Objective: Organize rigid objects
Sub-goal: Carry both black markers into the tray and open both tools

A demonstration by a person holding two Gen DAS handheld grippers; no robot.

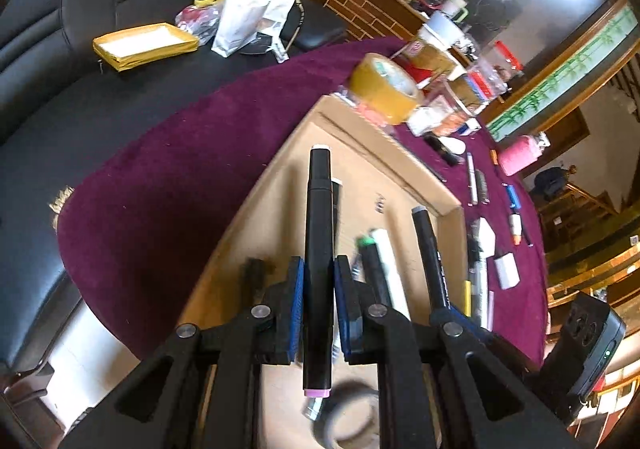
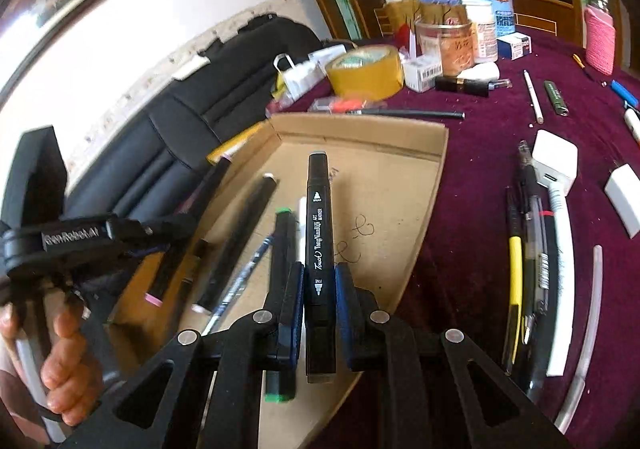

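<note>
Left gripper (image 1: 319, 277): jaws closed on a pink-capped black marker (image 1: 318, 249), held above the cardboard tray (image 1: 280, 185). Right gripper (image 2: 319, 281): jaws closed on a black art marker (image 2: 318, 233), also above the tray. More markers and a pen (image 2: 236, 281) lie inside the tray. The tray rests on the purple tabletop (image 1: 168, 153).

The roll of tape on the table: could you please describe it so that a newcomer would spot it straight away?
Start at the shallow cardboard tray on the purple tablecloth. Just past the tray's far edge, before the cluster of jars, lies the tape roll. It is the only wide yellow-brown ring there, with a pale core.
</note>
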